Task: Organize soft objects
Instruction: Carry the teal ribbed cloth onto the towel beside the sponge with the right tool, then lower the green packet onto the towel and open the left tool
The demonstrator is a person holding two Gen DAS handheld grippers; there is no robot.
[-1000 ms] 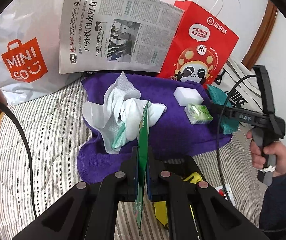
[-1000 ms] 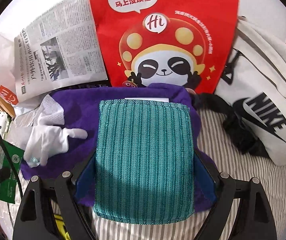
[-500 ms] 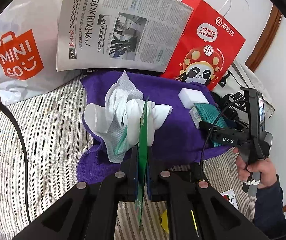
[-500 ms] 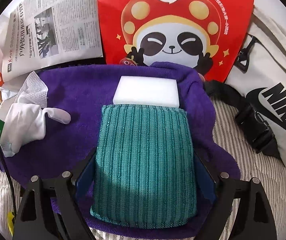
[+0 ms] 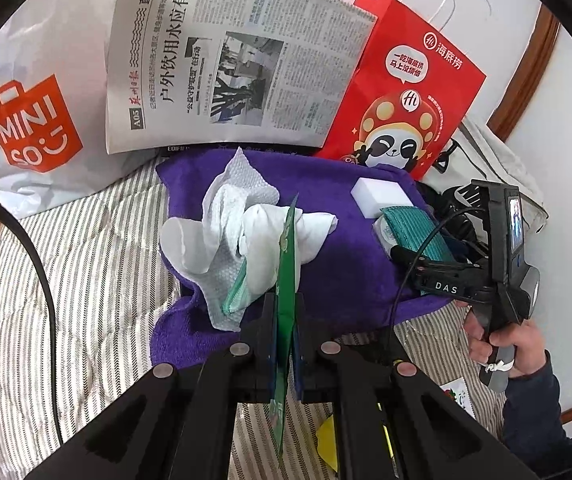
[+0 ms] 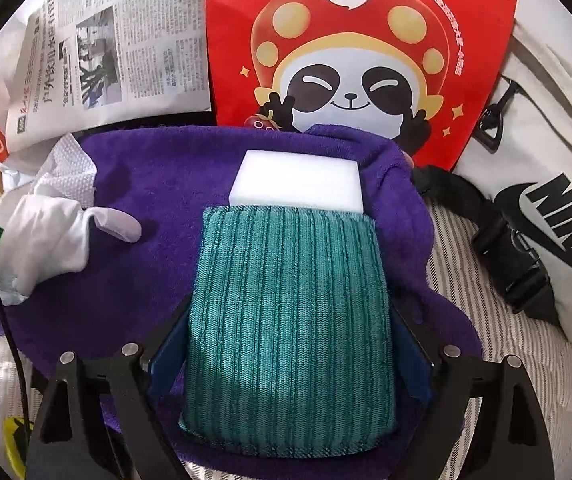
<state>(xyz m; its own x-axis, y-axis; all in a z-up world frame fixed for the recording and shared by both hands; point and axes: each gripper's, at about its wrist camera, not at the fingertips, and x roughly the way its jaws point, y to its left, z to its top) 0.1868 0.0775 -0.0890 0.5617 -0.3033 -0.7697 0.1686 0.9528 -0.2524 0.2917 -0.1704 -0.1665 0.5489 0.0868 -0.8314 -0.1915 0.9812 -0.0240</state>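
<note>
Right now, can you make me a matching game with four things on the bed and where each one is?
Things:
1. teal knitted pad
2. white sponge block
3. white glove
4. flat green packet

Places:
A. standing on edge between the left gripper's fingers
B. lying on the left part of the purple towel
C. on the towel just in front of the red panda bag
D. held flat between the right gripper's fingers

Pairs: 1-D, 2-C, 3-B, 4-A
</note>
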